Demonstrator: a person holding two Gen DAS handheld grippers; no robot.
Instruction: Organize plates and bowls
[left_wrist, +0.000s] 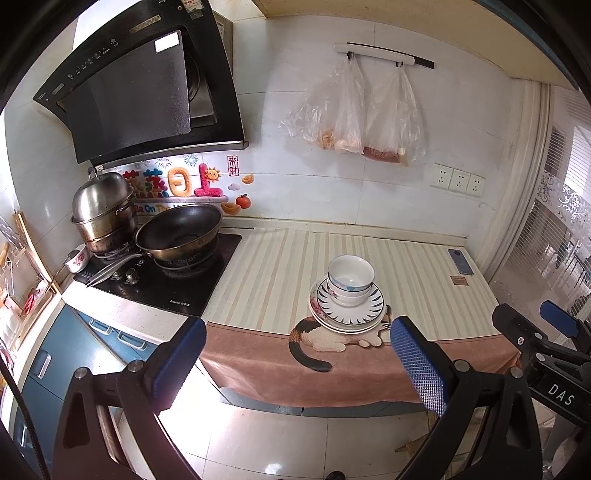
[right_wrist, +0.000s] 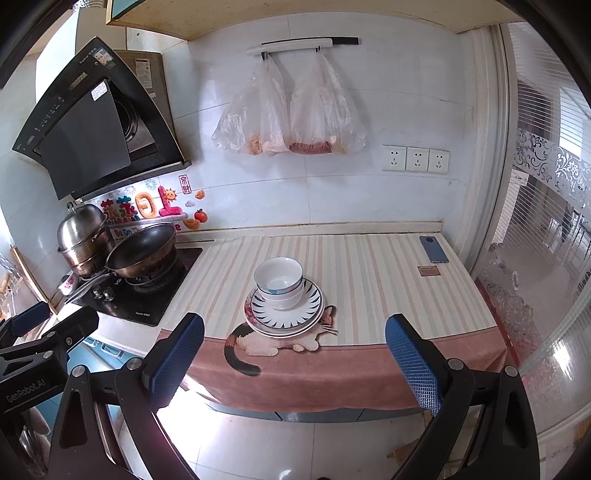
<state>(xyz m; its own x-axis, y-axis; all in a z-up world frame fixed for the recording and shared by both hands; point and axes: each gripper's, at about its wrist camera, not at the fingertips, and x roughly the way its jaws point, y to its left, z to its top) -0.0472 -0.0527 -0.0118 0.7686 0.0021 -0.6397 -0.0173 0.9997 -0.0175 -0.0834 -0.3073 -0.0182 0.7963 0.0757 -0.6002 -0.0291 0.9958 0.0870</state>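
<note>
On the counter lies a striped cloth (right_wrist: 369, 280) with a pink border and a cat picture (right_wrist: 280, 339) at its front edge. The stack of plates (right_wrist: 286, 319) sits on this cloth, near the front edge, partly over the cat's back. Two nested bowls (right_wrist: 279, 282) stand upright on the top plate, which has a blue ray pattern.

To the left of the stack is the black gas hob (right_wrist: 144, 288). A dark wok (right_wrist: 142, 251) sits on the near burner, and a steel steamer pot (right_wrist: 83, 240) with a domed lid stands behind it. Both are well apart from the plates. A range hood (right_wrist: 92, 133) hangs above them. At the far right corner of the cloth lies a phone (right_wrist: 434, 249), with a small brown card (right_wrist: 429, 271) near it. On the wall two plastic bags (right_wrist: 291, 118) hang from a rail, above the counter level.

Between the stack and the phone the cloth is bare, also between the stack and the hob.

The left gripper (left_wrist: 299, 363) has its blue fingers spread wide and holds nothing; it hangs in front of the counter edge, over the floor. The right gripper (right_wrist: 295, 360) is the same, fingers wide apart and empty, short of the cloth border. The two grippers are side by side, and each one shows at the edge of the other's view.
</note>
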